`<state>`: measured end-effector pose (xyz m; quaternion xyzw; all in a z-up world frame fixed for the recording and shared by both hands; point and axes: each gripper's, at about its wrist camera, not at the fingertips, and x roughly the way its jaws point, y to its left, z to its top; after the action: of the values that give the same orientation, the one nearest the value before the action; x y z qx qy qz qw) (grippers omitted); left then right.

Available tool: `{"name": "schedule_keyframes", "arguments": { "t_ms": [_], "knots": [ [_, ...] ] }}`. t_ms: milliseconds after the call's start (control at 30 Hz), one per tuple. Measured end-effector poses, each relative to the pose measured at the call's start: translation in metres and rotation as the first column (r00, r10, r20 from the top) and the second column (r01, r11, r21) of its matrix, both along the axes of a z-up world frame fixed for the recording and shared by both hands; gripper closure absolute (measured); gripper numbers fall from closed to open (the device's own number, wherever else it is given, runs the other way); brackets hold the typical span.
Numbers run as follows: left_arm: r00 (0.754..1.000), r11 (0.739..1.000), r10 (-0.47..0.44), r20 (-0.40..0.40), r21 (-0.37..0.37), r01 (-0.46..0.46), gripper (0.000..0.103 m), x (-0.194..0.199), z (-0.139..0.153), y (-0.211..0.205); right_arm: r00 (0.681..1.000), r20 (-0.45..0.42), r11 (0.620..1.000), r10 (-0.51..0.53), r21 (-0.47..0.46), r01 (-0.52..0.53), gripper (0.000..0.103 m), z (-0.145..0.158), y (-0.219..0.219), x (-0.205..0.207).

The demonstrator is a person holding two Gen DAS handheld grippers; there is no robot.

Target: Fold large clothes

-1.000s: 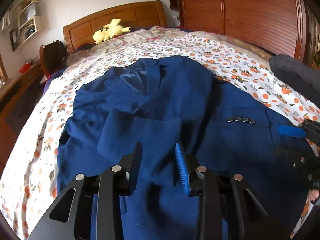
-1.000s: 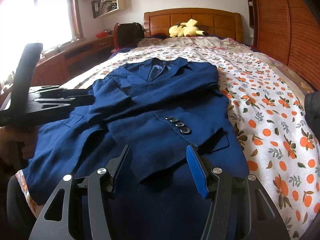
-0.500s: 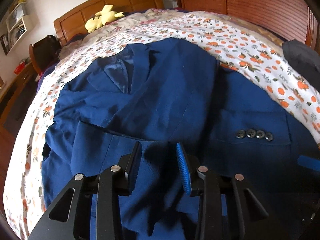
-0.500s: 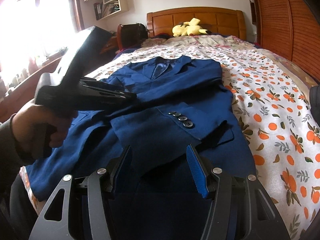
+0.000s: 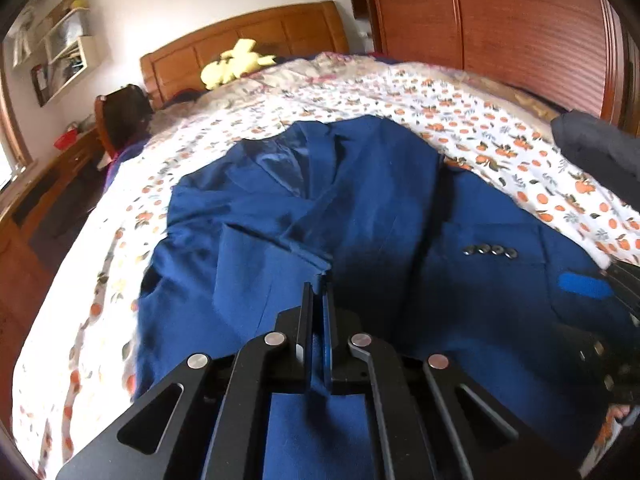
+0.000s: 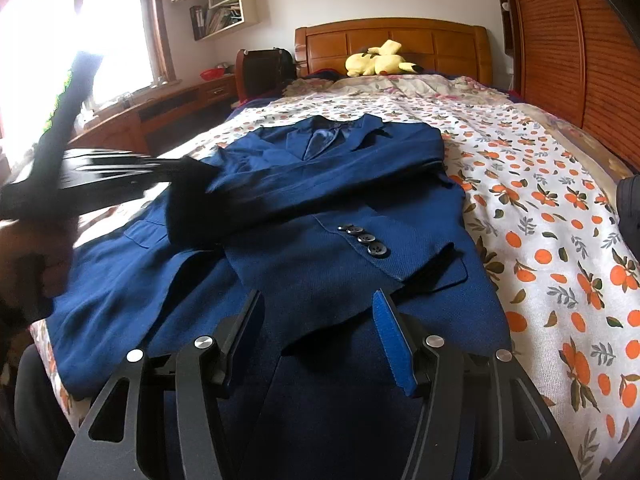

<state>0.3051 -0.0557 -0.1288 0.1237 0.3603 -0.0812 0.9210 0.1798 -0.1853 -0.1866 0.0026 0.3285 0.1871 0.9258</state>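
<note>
Blazer (image 6: 332, 208), navy blue, lay face up on the orange-print bedsheet (image 6: 560, 208), collar toward the wooden headboard (image 6: 392, 40), hem toward the cameras. Both sleeves were folded in across the chest; right-side sleeve cuff (image 6: 368, 248) with four dark buttons (image 6: 364, 239) lay on top near the lower front.

Left gripper (image 5: 319, 292) was clamped tight, jaws nearly together, with a pinch of blue fabric caught between the pads at the edge of the folded left sleeve (image 5: 272, 280). In the right wrist view that gripper showed as a blurred black shape at the left edge, held by a hand (image 6: 36, 248), tip over the sleeve fold.

Right gripper (image 6: 320, 320) stood about half open, blue pad (image 6: 394, 344) visible on one finger, both fingers over the blazer's lower hem area; nothing pinched between them, fabric only underneath. Contact with the cloth could not be told.

Yellow plush toy (image 6: 380, 62) sat by the headboard. Dark grey garment (image 5: 600, 152) lay on the bed's right edge, apart from the blazer. Wooden wardrobe (image 5: 500, 32) ran along the right, desk (image 6: 160, 108) and window (image 6: 80, 40) on the left, wall shelf (image 6: 224, 16) above.
</note>
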Motion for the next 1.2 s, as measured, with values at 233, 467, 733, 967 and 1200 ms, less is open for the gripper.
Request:
{"name": "schedule_keyframes", "arguments": {
  "t_ms": [233,467,733,967,1200],
  "knots": [
    [0.998,0.997,0.053,0.020,-0.065,-0.052,0.099,-0.051,0.001,0.031,1.000,0.006,1.000,-0.007,-0.005,0.007,0.049,0.001,0.000,-0.001],
    [0.998,0.991,0.068,-0.005,-0.113,-0.068,0.098,-0.082,-0.011,0.045,1.000,0.002,1.000,-0.009,-0.006,0.009,0.049,-0.001,0.000,0.001],
    [0.997,0.986,0.069,-0.039,-0.151,-0.075,0.096,-0.102,-0.028,0.058,1.000,-0.009,1.000,-0.020,-0.005,0.020,0.049,-0.003,-0.001,0.005],
    [0.995,0.985,0.096,-0.018,-0.143,-0.097,0.092,-0.123,-0.028,0.077,0.999,-0.015,0.999,-0.029,-0.018,0.028,0.049,-0.005,0.001,0.007],
    [0.987,0.981,0.156,0.036,-0.123,-0.151,0.024,-0.146,-0.019,0.109,0.999,-0.017,0.999,-0.039,-0.033,0.039,0.049,-0.007,0.003,0.008]
  ]
}}
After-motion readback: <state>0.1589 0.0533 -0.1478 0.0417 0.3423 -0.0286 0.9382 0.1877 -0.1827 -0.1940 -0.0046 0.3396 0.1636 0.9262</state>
